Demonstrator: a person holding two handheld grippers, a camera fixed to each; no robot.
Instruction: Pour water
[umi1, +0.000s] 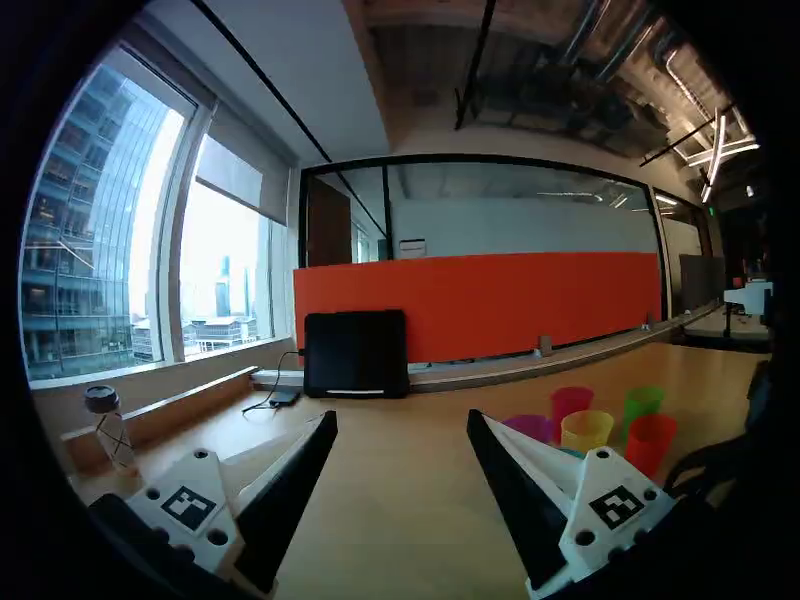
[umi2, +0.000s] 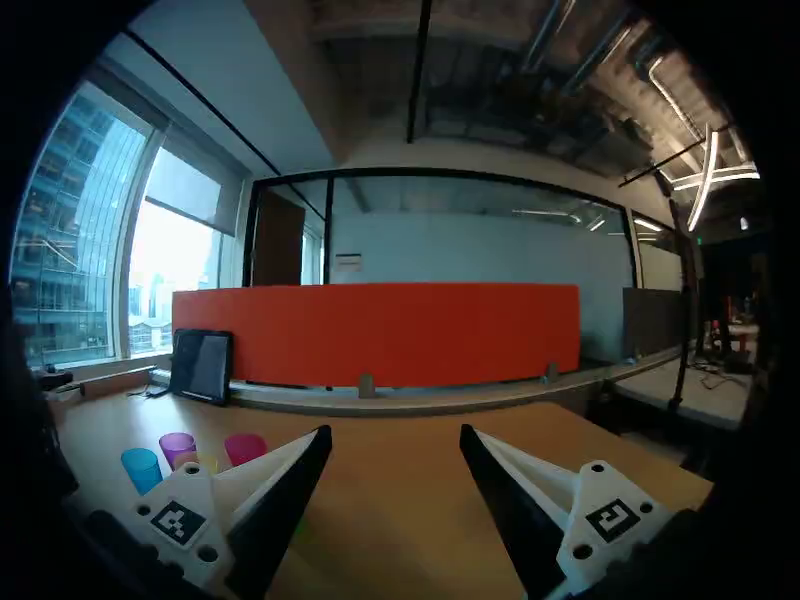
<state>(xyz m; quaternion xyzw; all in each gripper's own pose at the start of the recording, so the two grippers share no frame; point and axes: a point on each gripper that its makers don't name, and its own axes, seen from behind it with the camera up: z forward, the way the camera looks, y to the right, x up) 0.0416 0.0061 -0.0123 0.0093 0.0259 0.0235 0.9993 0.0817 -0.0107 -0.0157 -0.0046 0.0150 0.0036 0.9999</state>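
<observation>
Clustered on the wooden surface (umi1: 400, 500), to the right of the black screen (umi1: 355, 353) and nearer the camera than it in the left gripper view: a pink cup (umi1: 570, 400), a yellow cup (umi1: 587, 430), a green cup (umi1: 642, 402), an orange cup (umi1: 650, 442) and a purple cup (umi1: 530, 428), all upright and close together, the purple one partly hidden behind a finger. No telling from here whether any holds water. Left of the screen, by the window ledge, a clear bottle (umi1: 108, 430) with a dark cap, well apart from the cups. Just beside the screen's left edge, a small dark block (umi1: 283, 397) with a cable. Behind the screen, a long orange partition (umi1: 480, 300) and glass walls. Left gripper (umi1: 400, 418) above the surface, jaws spread wide, gripping nothing, bare wood between them. In the right gripper view, in front of the same screen (umi2: 203, 365): a blue cup (umi2: 141, 468), the purple cup (umi2: 177, 448) and the pink cup (umi2: 245, 448), near the left finger. Right gripper (umi2: 395, 432) likewise wide open and empty.
</observation>
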